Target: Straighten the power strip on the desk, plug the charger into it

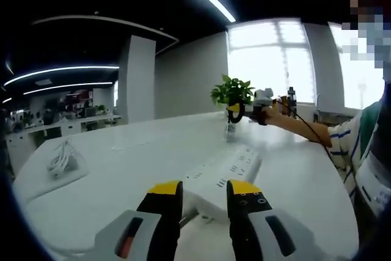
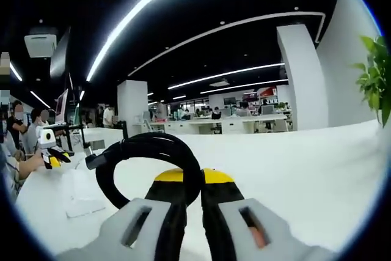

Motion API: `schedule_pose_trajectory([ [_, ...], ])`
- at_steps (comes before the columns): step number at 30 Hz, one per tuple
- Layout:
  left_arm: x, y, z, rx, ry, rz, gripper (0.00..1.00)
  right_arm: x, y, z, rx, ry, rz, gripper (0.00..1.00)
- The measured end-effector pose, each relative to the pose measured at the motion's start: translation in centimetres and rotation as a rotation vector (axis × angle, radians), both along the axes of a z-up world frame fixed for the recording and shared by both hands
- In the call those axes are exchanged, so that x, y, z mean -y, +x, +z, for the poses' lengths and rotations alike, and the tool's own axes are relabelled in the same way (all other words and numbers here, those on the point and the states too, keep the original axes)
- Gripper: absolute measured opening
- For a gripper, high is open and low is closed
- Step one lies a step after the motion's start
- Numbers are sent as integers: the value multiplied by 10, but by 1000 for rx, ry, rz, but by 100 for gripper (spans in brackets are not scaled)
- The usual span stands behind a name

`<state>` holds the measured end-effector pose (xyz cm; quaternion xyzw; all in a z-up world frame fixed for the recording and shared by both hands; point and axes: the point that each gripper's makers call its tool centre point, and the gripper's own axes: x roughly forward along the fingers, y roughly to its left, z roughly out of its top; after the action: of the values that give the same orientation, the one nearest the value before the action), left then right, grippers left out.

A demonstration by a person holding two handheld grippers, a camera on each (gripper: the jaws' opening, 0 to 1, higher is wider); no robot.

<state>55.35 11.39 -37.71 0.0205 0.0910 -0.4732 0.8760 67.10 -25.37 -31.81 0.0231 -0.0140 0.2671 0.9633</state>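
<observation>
A: In the left gripper view, where are the tongs?

B: The left gripper (image 1: 204, 195) has its jaws apart, released, with nothing between them. The white power strip (image 1: 223, 174) lies on the desk (image 1: 140, 151) just ahead of the tips, and its near end sits between the two jaws. Far ahead, past the strip, I see the right gripper (image 1: 237, 113) lifted in front of a small plant (image 1: 232, 91). To the left, well apart, is a white charger (image 1: 63, 160) with its coiled cord.

A: And the right gripper view?

B: There the right gripper (image 2: 192, 183) is clenched on a black cable (image 2: 146, 151), which makes a loop above the tips. The left gripper (image 2: 52, 158) shows far to the left.

A: So how to do the straightening well?

B: I think the right tongs should keep the cable lifted and slack, so it does not drag the strip. The left jaws can close on the near end, low to the desk, and turn it slowly. If they pinch only the corner, the strip may slip.
</observation>
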Motion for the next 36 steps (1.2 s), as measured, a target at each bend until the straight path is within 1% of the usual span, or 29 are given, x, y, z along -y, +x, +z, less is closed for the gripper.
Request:
schedule_pose_trajectory([
  [8, -1, 1, 1, 0, -2, 3, 28, -6, 1, 14, 20, 33, 45, 6],
  [14, -1, 1, 0, -2, 1, 2, 28, -32, -9, 22, 45, 25, 89, 6],
  [18, -1, 1, -1, -3, 4, 3, 28, -50, -16, 23, 57, 13, 119, 6],
  [22, 0, 1, 1, -1, 0, 0, 28, -53, -13, 27, 56, 8, 133, 6],
  [24, 0, 1, 0, -1, 2, 0, 28, -60, -16, 29, 64, 2, 142, 6],
  [28, 0, -1, 1, 2, 0, -4, 28, -71, -21, 38, 78, 20, 163, 6],
  [33, 2, -3, 1, 1, -1, -12, 28, -82, -31, 54, 102, 55, 207, 6],
  [36, 3, -4, 1, 3, 2, -15, 28, -96, -40, 63, 112, 74, 248, 6],
])
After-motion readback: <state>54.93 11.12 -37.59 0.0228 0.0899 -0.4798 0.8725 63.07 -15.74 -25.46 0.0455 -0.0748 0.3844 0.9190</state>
